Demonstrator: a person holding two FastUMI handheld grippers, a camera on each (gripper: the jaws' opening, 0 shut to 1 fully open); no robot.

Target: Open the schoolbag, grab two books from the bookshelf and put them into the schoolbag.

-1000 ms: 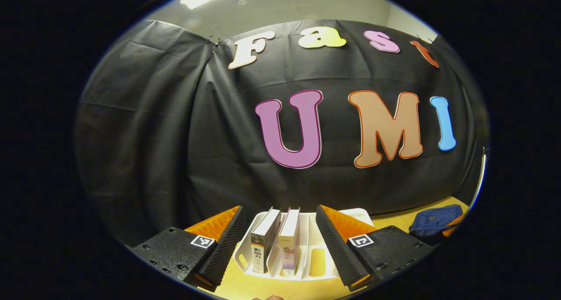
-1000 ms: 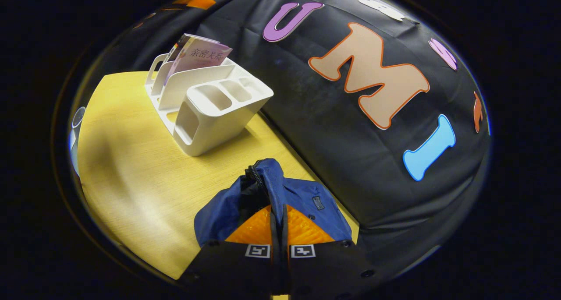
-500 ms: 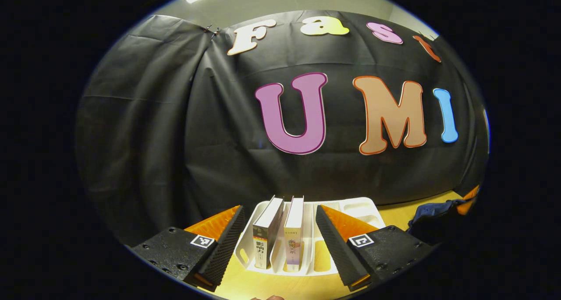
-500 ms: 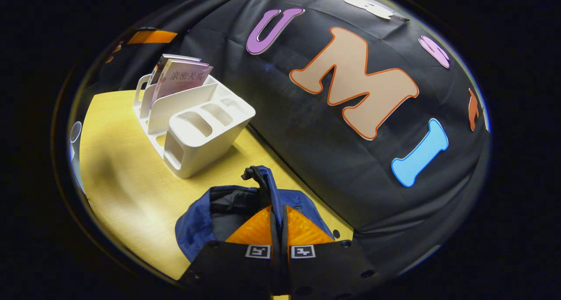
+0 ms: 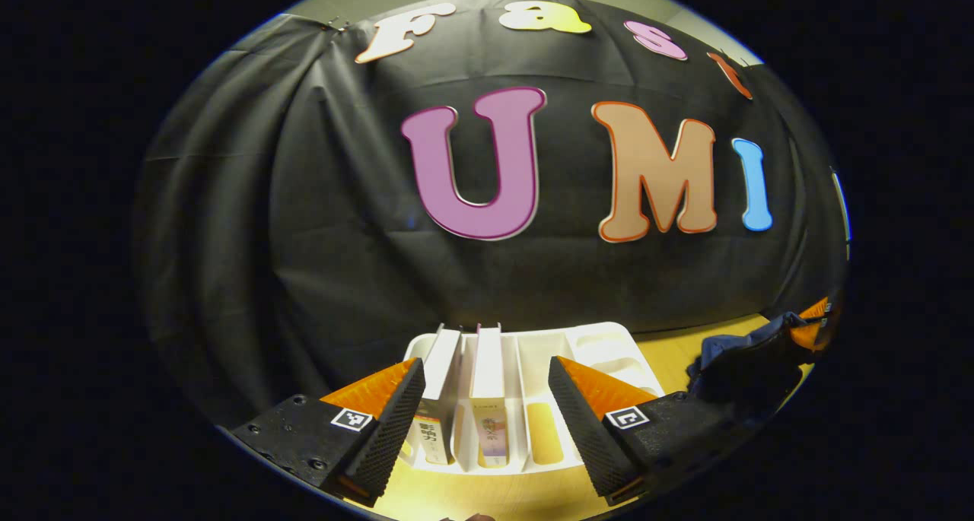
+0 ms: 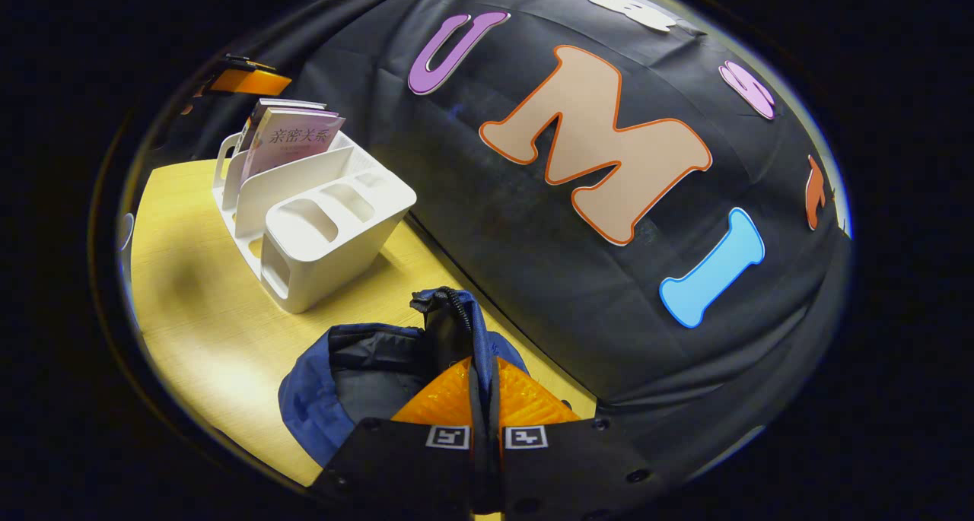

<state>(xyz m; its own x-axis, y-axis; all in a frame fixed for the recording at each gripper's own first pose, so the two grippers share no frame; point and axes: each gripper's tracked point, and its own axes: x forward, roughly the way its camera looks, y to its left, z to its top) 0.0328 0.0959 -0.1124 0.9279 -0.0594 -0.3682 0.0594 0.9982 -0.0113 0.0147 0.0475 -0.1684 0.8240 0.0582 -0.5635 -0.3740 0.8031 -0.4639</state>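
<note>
While its fingers stand spread apart, the left hand-held gripper (image 5: 483,422) frames 2 books (image 5: 487,399) upright in the white bookshelf (image 5: 609,346) on the bench (image 6: 198,331). Right hand-held gripper (image 6: 484,369), clenched, pinches the blue schoolbag (image 6: 312,399) by its zipper edge, beside the bookshelf.

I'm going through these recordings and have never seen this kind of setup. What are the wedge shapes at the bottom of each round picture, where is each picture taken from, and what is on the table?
There is no robot arm: a person holds a two-finger gripper in each hand, each with a fisheye camera looking along its own fingers.

In the left gripper view, the left gripper is open, its fingers either side of two upright books standing in a white plastic bookshelf.

In the right gripper view, the right gripper is shut on the zipper edge of the blue fabric schoolbag, whose mouth gapes open.

Both bookshelf and bag sit on a yellow wooden table.
</note>
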